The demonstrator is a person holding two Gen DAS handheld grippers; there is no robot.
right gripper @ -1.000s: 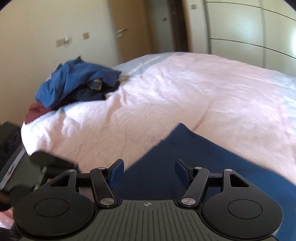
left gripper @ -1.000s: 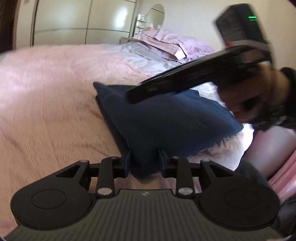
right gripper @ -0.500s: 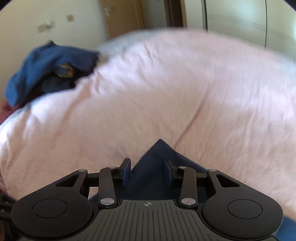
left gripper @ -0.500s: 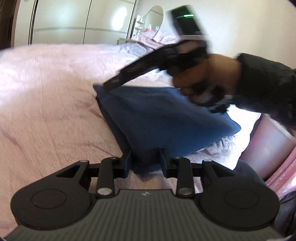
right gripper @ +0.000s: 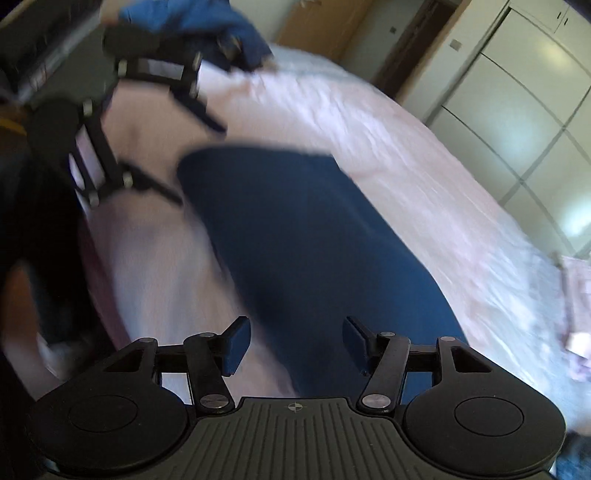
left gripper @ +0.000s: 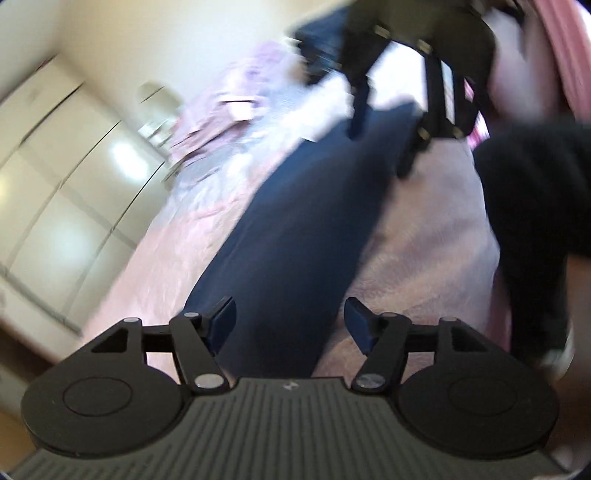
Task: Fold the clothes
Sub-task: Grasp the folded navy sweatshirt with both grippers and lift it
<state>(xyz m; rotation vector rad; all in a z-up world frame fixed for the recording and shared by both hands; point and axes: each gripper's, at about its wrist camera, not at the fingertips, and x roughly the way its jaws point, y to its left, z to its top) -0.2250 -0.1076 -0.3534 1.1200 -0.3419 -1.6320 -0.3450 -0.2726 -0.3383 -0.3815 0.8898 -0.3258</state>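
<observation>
Both grippers have let go since the earlier frames, where each pinched an edge of the dark navy folded cloth garment (left gripper: 295, 229); the views have also rolled and are blurred. In the left wrist view, the left gripper (left gripper: 290, 325) is opening, its blue-padded fingers (left gripper: 221, 325) released, with the near end of the garment between them but not pressed. That garment runs as a long narrow band from the lower middle to the upper right of the frame, lying flat on the pale pink bedspread (left gripper: 424, 251). In the right wrist view, the right gripper (right gripper: 293, 345) is likewise opening, fingers (right gripper: 236, 345) clear of the cloth, which fills the middle of the frame.

Judging by its tidy, narrow shape, this piece is partly folded; a further crosswise fold probably remains. At upper left of the right view, a heap of blue unfolded clothes (right gripper: 207, 18) waits, so most work seems left.
</observation>
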